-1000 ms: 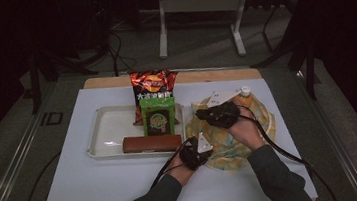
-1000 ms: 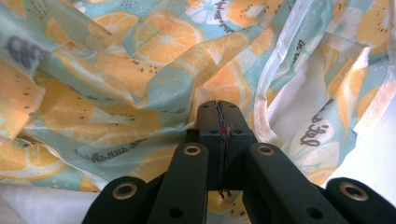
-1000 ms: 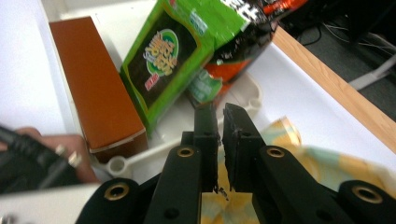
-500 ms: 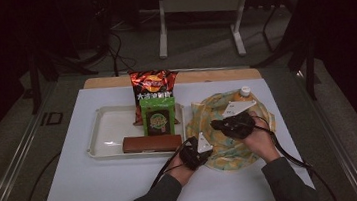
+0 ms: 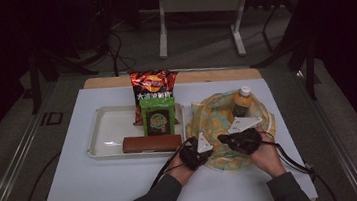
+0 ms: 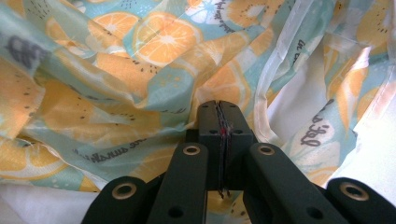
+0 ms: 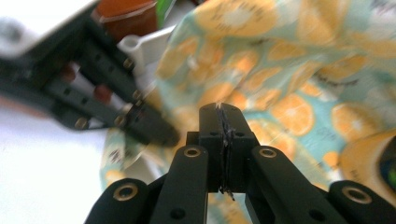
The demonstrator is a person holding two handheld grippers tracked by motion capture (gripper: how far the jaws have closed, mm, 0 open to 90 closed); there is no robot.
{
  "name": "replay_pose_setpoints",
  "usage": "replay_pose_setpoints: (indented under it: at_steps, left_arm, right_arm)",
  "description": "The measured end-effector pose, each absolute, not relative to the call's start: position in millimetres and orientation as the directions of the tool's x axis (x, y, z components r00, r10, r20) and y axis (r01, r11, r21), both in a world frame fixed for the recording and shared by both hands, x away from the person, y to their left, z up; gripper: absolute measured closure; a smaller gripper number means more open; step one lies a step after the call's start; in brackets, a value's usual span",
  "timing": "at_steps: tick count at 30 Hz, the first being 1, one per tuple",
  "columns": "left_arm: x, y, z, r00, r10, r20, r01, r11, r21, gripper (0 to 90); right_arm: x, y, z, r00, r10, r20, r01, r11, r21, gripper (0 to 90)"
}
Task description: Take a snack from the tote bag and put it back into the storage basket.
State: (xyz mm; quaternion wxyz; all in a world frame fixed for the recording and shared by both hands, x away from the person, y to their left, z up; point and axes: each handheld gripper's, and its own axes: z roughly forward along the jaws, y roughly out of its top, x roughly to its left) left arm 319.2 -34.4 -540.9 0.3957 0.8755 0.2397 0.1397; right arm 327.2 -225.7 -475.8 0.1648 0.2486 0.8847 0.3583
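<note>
Where orange-print bag (image 5: 221, 118) lies crumpled at right of white mat (image 5: 75, 187), just beside tray (image 5: 107, 133): bottle (image 5: 241, 101) standing in its folds. Left gripper (image 5: 190, 155) clamped on near edge of cloth; right gripper (image 5: 227, 139) pressed together just above cloth, nothing visibly between.
</note>
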Motion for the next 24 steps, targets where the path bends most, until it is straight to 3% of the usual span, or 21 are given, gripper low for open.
replay_pose_setpoints:
  at_steps: [24]
  left_arm:
    - [319.5,-33.8,-540.6,0.847,0.529,0.055,0.310,-0.575,0.757,86.6]
  right_arm:
    - [315.3,-244.8,-528.4,-0.775,0.629,-0.067,0.424,0.595,0.683,88.1]
